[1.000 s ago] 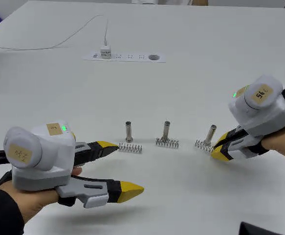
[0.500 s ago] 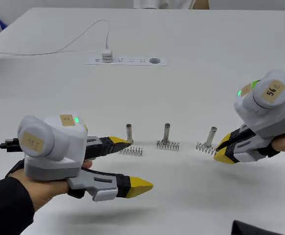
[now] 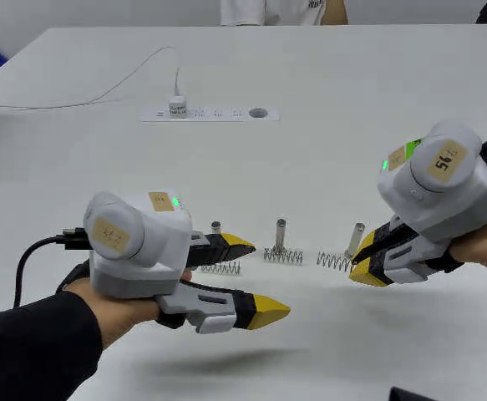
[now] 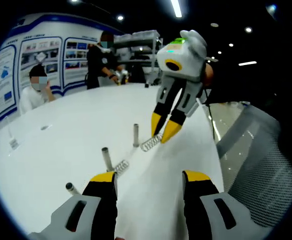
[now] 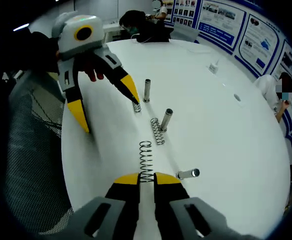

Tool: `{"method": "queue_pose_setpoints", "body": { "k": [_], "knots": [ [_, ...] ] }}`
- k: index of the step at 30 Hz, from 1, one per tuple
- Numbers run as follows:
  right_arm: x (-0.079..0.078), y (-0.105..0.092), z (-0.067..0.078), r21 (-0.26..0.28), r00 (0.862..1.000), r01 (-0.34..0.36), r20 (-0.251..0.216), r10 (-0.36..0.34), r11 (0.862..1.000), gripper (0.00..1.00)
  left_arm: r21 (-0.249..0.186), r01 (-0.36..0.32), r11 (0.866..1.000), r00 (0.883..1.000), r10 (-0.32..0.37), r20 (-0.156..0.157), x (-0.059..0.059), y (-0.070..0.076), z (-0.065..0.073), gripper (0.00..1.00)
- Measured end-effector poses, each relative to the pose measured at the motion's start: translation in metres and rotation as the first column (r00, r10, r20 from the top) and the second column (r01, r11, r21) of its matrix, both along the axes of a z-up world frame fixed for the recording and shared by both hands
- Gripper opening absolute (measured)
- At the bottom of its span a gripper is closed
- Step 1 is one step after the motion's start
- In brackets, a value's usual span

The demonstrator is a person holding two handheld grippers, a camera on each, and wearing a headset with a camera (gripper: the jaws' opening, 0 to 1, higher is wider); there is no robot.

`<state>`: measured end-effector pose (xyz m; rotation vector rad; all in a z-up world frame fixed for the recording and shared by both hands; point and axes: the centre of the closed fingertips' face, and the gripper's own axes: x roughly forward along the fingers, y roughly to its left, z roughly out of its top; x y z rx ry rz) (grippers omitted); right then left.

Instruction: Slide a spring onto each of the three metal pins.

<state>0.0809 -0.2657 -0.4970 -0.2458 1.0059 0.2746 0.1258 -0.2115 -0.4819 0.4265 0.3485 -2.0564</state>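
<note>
The left gripper [image 3: 264,278] and right gripper [image 3: 358,269] are pale grey with black, yellow-tipped jaws and green lights; pins [image 3: 280,234] and springs [image 3: 283,256] are silver, the table [image 3: 352,125] white, a sleeve [image 3: 26,351] black.

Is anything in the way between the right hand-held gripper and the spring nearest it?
Nothing visible. The spring lies straight ahead of the right hand-held gripper, one end at its jaw tips. The nearest pin stands off to one side, not between.
</note>
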Motion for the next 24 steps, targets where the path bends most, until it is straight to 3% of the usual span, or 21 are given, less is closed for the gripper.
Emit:
{"method": "queue_pose_setpoints", "body": {
  "k": [13, 24],
  "knots": [
    [0.01, 0.018, 0.005, 0.001, 0.996, -0.093, 0.003, 0.093, 0.996, 0.11, -0.016, 0.007, 1.0, 1.0, -0.007, 0.018, -0.005, -0.011, 0.0, 0.42],
    [0.015, 0.037, 0.006, -0.001, 0.982, -0.186, -0.016, 0.186, 0.983, 0.11, -0.025, 0.043, 0.999, 0.998, -0.042, 0.036, -0.015, -0.009, -0.006, 0.31]
  ]
}}
